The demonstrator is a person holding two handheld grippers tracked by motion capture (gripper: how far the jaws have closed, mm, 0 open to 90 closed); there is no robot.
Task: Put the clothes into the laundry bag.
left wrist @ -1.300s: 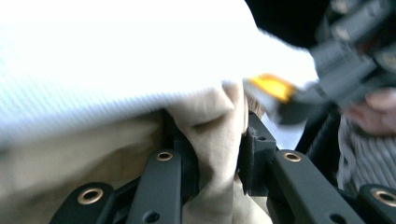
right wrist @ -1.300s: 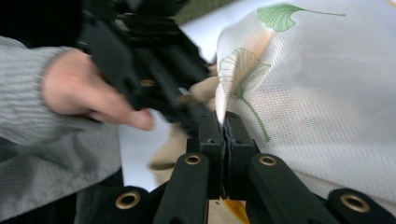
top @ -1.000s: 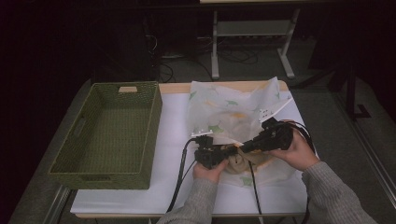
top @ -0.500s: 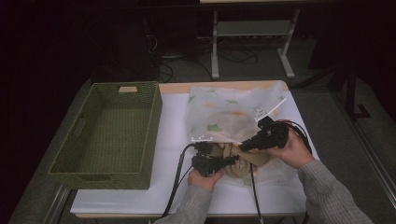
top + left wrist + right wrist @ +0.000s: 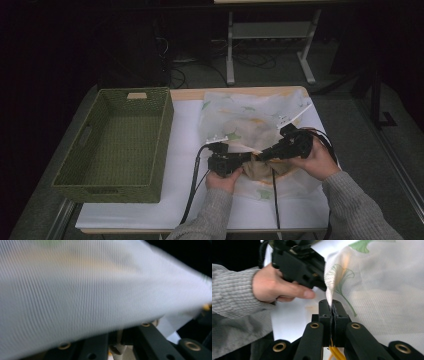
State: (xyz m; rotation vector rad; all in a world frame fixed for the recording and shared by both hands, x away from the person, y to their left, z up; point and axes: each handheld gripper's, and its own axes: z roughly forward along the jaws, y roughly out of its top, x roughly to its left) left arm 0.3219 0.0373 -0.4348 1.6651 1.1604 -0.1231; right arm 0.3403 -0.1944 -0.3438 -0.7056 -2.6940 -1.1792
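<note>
A white mesh bag printed with green leaves lies on the table, with a beige cloth at its near edge. My right gripper points left and is shut on the bag's edge, lifting it; a yellow cord hangs below its jaws. My left gripper points right into the bag's mouth, with mesh draped over its jaws. They have just eased open slightly after closing, and a strip of beige cloth is still pinched between them.
A green woven basket stands to the left on the white table cover. Black cables trail from both grippers toward the near edge. The hand on the left gripper is close to my right jaws. A metal stand is behind the table.
The left gripper's tips have settled on the beige cloth beside the right gripper's tips. The right hand has held still with the bag's edge.
</note>
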